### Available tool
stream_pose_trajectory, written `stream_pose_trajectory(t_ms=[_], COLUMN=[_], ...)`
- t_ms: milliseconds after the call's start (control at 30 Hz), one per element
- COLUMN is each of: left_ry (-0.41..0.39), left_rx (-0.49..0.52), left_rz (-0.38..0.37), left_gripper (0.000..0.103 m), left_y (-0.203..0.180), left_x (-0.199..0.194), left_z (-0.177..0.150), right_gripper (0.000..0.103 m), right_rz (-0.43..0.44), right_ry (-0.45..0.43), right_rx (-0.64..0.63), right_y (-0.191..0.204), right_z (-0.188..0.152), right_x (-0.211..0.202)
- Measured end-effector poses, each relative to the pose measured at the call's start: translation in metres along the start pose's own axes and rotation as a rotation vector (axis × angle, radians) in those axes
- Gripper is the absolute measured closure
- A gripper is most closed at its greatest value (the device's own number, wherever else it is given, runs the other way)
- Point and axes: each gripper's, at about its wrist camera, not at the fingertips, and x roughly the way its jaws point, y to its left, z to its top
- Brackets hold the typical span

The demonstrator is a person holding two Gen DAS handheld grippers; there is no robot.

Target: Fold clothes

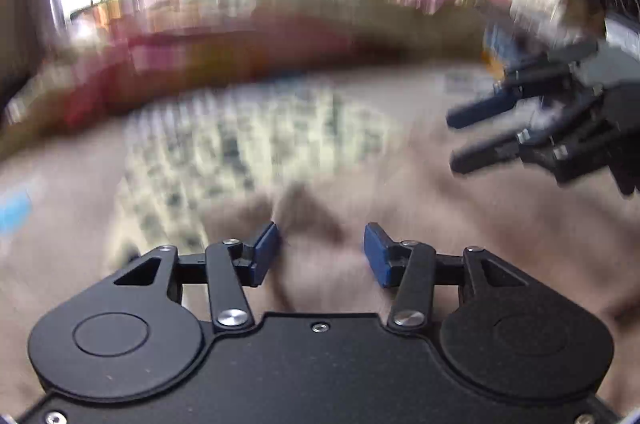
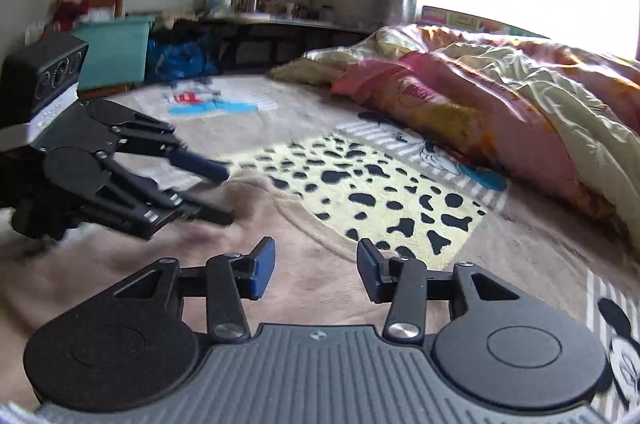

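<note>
Pale yellow garment (image 2: pixel 372 183) with black blotches: lies flat, spread on bed, just ahead of right gripper (image 2: pixel 316 264), slightly to its right; near edge close to fingertips, not between them. From left gripper (image 1: pixel 320 252), ahead-left, badly blurred.

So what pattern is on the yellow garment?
Black irregular spots on pale yellow garment; clearest in the right wrist view.

Your left claw (image 1: pixel 321 252), black linkage arms tipped with blue pads, has its jaws partly apart with nothing between them. Your right claw (image 2: pixel 316 270), the same black build with blue pads, is likewise partly spread and empty. Both tilt slightly downward. Each appears in the other's view, held side by side, near one another but not touching.
</note>
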Motion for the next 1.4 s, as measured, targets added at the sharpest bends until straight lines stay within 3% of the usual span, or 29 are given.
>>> stream_pose_trajectory(t_ms=[33,67,100,233,333,400,467,600,700,900,1067,1200,1233,1267,1300,1333,1400], left_ry=[0.001,0.015,0.025,0.030,-0.005,-0.040,-0.044,0.001,0.020,0.042,0.009,0.017,0.021,0.024,0.025,0.022,-0.022], left_rx=[-0.031,-0.035,-0.035,-0.050,-0.177,-0.291,-0.389,-0.524,-0.564,-0.556,-0.593,-0.557,-0.537,-0.522,-0.511,-0.501,-0.457], left_rz=[-0.012,-0.009,-0.005,-0.013,-0.053,-0.058,-0.081,-0.144,-0.185,-0.255,-0.327,-0.346,-0.343,-0.344,-0.355,-0.363,-0.356], left_gripper=[0.051,0.050,0.050,0.049,0.048,0.046,0.043,0.036,0.029,0.024,0.024,0.031,0.038,0.044,0.062,0.072,0.074], left_y=[0.004,0.004,0.003,0.003,0.025,0.046,0.063,0.082,0.088,0.100,0.113,0.111,0.108,0.106,0.104,0.102,0.096], left_x=[0.001,0.001,0.002,0.000,-0.011,-0.017,-0.016,-0.003,0.005,0.026,0.032,0.035,0.036,0.035,0.035,0.033,0.023], left_z=[0.000,0.003,0.004,0.007,0.013,0.012,0.006,-0.007,-0.005,0.005,-0.001,0.002,0.003,0.004,0.005,0.006,0.010], right_gripper=[0.055,0.053,0.052,0.052,0.053,0.052,0.050,0.033,0.028,0.022,0.025,0.029,0.033,0.055,0.063,0.064,0.066], right_rz=[0.022,0.043,0.059,0.054,0.046,0.047,0.018,0.002,0.079,0.229,0.351,0.410,0.418,0.434,0.446,0.434,0.411], right_ry=[0.072,0.089,0.038,0.055,0.060,0.013,-0.015,-0.023,-0.022,0.025,0.011,0.014,0.019,0.031,0.048,0.052,0.026], right_rx=[0.036,0.064,0.077,0.072,0.054,0.068,0.138,0.419,0.558,0.574,0.690,0.666,0.651,0.634,0.613,0.586,0.552], right_y=[-0.005,-0.010,-0.012,-0.010,-0.008,-0.015,-0.033,-0.087,-0.111,-0.125,-0.147,-0.145,-0.142,-0.139,-0.134,-0.129,-0.125], right_z=[-0.010,-0.022,-0.031,-0.027,-0.021,-0.018,-0.022,-0.051,-0.061,-0.051,-0.052,-0.052,-0.051,-0.050,-0.049,-0.046,-0.040], right_x=[0.019,0.031,0.033,0.030,0.024,0.008,-0.002,-0.003,0.004,0.031,0.041,0.044,0.045,0.047,0.049,0.048,0.040])
